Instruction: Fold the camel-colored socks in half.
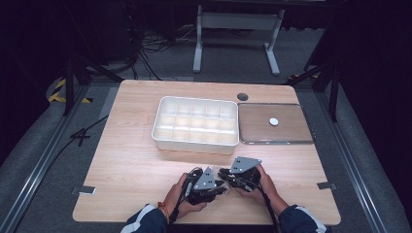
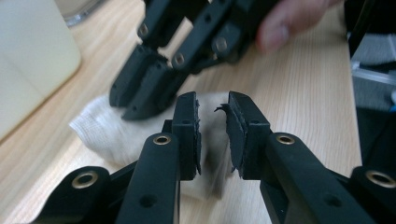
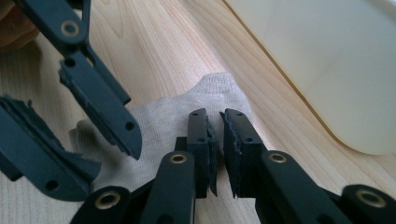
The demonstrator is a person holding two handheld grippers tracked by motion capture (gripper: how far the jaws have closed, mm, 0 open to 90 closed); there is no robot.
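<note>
We are working a small pale sock [image 3: 187,116] that lies flat on the table [image 1: 131,145], at about 6 o'clock from the white divided box [image 1: 194,125] and near the front edge. Both tongs are down on it, so we judge this to be the gathering or folding step, with nothing yet lifted toward the box.

The left gripper [image 2: 212,133] has its 2 jaws a narrow gap apart over the sock; cloth shows in the gap, but we see no pinch, so we read it as spread a little. The right gripper [image 3: 217,149] has its jaws nearly pressed together above the cuff end; whether they nip the cloth we cannot tell.

Next we would need a firm bite on a fold of cloth before raising either hand.

In the high view the left hand [image 1: 182,196] and the right hand [image 1: 260,182] sit close together, grippers tilted inward and down, tips almost meeting.
</note>
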